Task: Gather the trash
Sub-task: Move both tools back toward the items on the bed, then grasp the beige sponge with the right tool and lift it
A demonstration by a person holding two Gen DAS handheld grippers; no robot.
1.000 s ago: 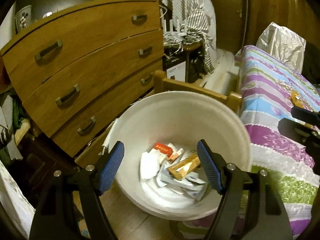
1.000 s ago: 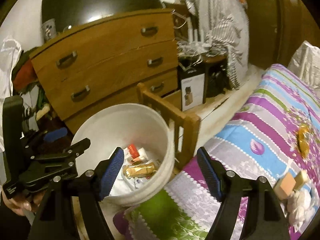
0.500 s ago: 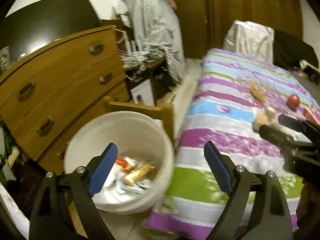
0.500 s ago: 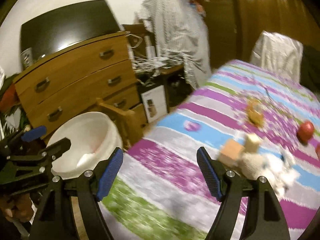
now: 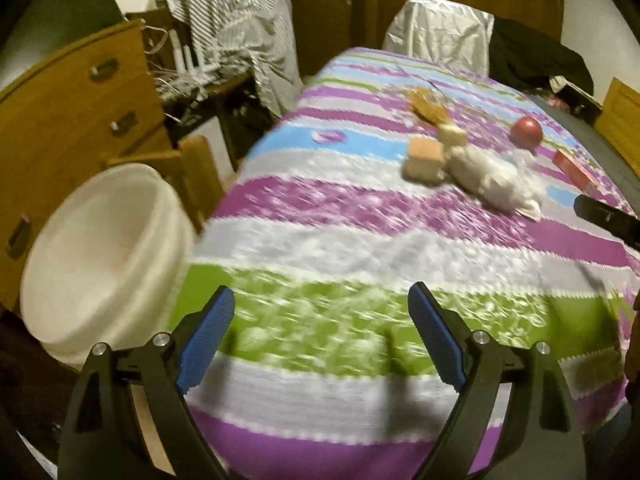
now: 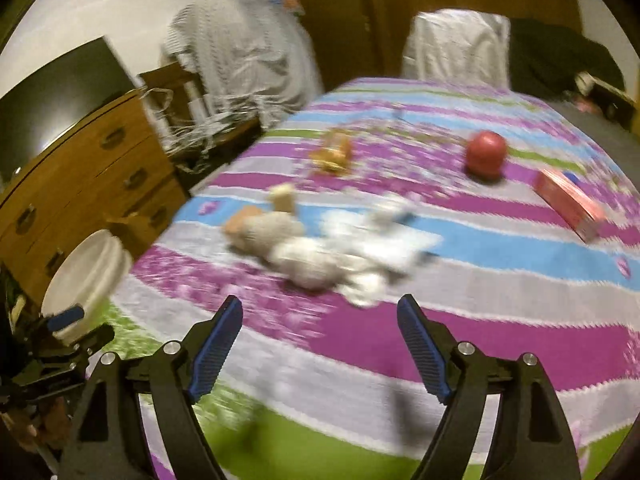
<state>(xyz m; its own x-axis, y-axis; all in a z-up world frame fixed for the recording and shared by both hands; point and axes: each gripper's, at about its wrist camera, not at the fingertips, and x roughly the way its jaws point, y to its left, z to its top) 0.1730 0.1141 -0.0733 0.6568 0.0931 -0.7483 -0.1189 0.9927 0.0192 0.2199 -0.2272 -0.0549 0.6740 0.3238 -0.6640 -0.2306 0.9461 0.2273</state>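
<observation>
A striped cloth covers the table. On it lie a heap of crumpled white tissue, an orange block, a beige block, a yellow wrapper, a red ball-like fruit and a red box. The white bucket stands at the table's left end. My left gripper is open over the green stripe, holding nothing. My right gripper hovers just short of the tissue heap, its jaws opening and nothing between them.
A wooden dresser and a wooden chair back stand behind the bucket. A chair under a white cover sits at the table's far end. Striped clothing hangs at the back left. Both views are motion-blurred.
Both grippers swung right, away from the bucket with its trash and out over the table. The bucket slid to the left edge of both views, and the tissue heap came close.
</observation>
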